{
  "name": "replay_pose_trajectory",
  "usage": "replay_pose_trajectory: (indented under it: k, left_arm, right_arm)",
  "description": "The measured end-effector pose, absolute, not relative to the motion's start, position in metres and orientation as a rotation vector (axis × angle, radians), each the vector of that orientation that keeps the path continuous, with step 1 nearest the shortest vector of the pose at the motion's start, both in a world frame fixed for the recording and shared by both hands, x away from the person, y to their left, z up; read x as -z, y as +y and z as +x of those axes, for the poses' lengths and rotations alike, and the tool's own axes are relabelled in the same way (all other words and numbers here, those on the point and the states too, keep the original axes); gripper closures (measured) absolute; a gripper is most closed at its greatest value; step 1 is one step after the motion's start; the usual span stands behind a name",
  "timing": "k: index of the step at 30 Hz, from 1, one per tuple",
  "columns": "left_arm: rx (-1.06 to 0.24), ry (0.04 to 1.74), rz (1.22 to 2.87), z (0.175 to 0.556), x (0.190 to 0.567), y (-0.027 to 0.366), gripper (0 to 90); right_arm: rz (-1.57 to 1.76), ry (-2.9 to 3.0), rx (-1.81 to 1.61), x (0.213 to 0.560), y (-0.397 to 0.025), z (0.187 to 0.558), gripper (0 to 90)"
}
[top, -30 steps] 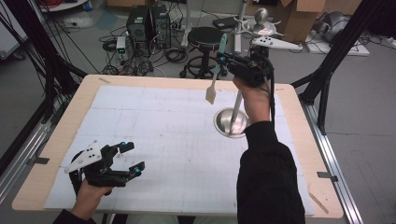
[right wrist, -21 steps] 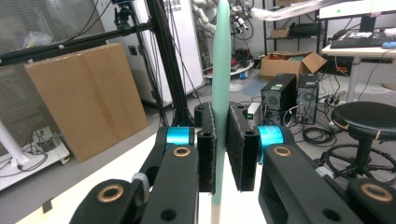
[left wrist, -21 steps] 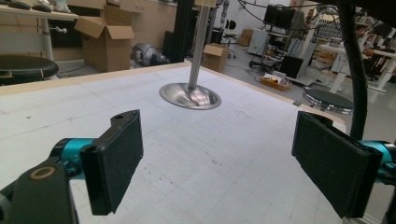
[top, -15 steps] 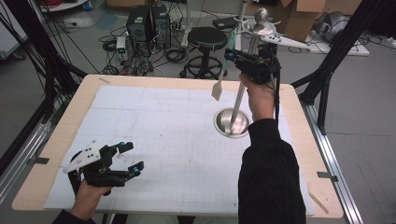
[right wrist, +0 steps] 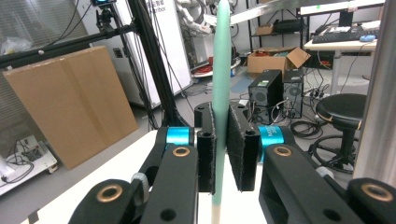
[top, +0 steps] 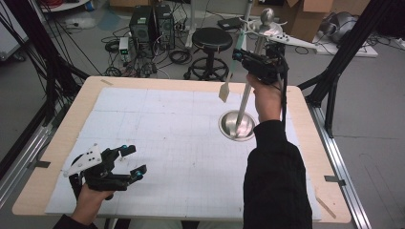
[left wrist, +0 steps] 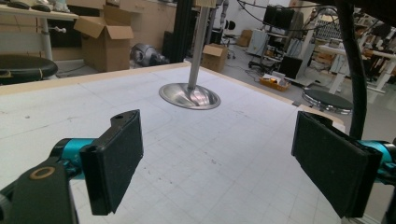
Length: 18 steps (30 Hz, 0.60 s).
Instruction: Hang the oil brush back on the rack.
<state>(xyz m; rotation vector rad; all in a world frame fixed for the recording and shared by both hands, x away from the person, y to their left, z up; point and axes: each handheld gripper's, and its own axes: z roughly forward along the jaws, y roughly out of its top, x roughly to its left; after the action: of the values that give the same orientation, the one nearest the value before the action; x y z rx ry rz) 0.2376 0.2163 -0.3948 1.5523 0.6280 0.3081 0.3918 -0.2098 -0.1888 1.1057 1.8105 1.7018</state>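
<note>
High view. The right tongs (top: 241,56) are raised above the far edge of the table (top: 57,164), at about 1 o'clock from the table's centre, and are clenched on a spatula (top: 230,71) with a pale green handle and a cream blade. The spatula hangs tilted, blade end lowest, in the air at about 10 o'clock from the metal stand (top: 244,107), apart from it. The stand has a round steel base resting on the white gridded mat (top: 172,133) and an upright pole topped by a ball. The left tongs (top: 130,161) are held low over the mat at about 7 o'clock from the table's centre, well apart from the stand, released and holding nothing.

Left gripper view. The jaws of the left tongs (left wrist: 219,163) stand wide apart with bare mat (left wrist: 210,154) between them. The stand (left wrist: 190,93) rises at 12 o'clock, farther off, its round base flat on the mat.

Right gripper view. The right tongs (right wrist: 220,149) grasp the spatula (right wrist: 221,65) between both pads; its green handle runs straight up toward 12 o'clock, and a cream part shows just below the pads. The stand's pole (right wrist: 380,88) crosses the picture at 3 o'clock.
</note>
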Motion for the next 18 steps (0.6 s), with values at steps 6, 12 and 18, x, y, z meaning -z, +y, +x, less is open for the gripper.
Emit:
replay_pose_trajectory:
  k: [6,12,18]
  left_arm:
    - [-0.309,0.631,1.546,0.237,0.395,0.218,16.9]
    - [-0.316,0.642,1.539,0.238,0.396,0.22,16.9]
    - [-0.324,0.65,1.538,0.239,0.396,0.22,16.9]
  right_arm:
    - [1.082,1.81,-1.676,0.194,-0.212,0.384,63.5]
    - [1.039,1.859,-1.569,0.221,-0.219,0.363,37.0]
    - [1.019,1.91,-1.495,0.265,-0.234,0.338,26.7]
